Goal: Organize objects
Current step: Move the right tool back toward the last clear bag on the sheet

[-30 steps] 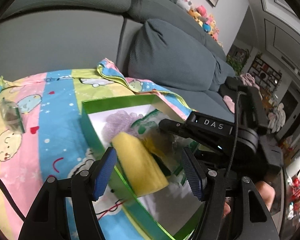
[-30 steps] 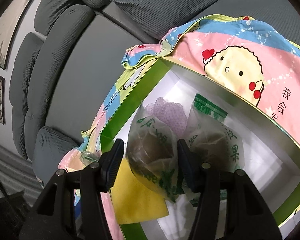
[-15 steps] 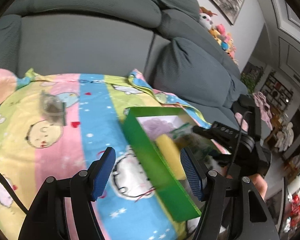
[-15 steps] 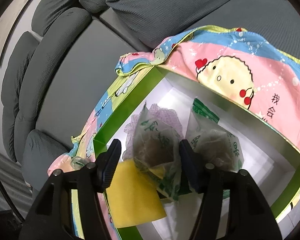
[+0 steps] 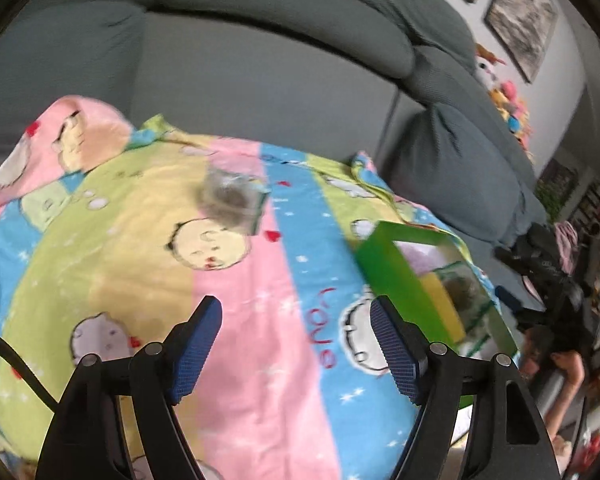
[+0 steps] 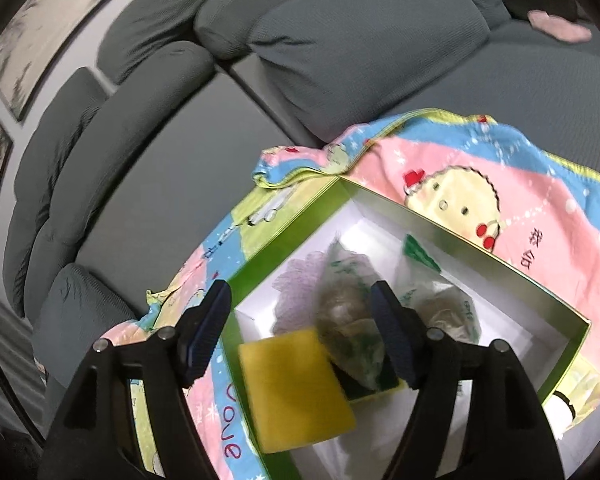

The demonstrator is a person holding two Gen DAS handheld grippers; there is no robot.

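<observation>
A green box (image 6: 284, 236) with a white inside sits on a colourful cartoon blanket (image 5: 236, 304). Inside lie a yellow sponge (image 6: 296, 388), two clear bags with green print (image 6: 350, 320) (image 6: 444, 304) and a purple mesh item (image 6: 296, 276). My right gripper (image 6: 304, 328) is open and empty, raised above the box. My left gripper (image 5: 296, 344) is open and empty over the blanket, left of the box (image 5: 396, 276). A clear bag with dark contents (image 5: 232, 200) lies on the blanket beyond the left gripper.
A grey sofa (image 5: 268, 64) rises behind the blanket, with a large cushion (image 5: 460, 168) at right. Stuffed toys (image 5: 504, 96) sit on the sofa's far end. The right gripper's body and a hand (image 5: 556, 304) show at right in the left wrist view.
My left gripper has pulled back from the box and swung left over the blanket, leaving the sponge inside. My right gripper has opened off the clear bag and risen; the bag lies in the box.
</observation>
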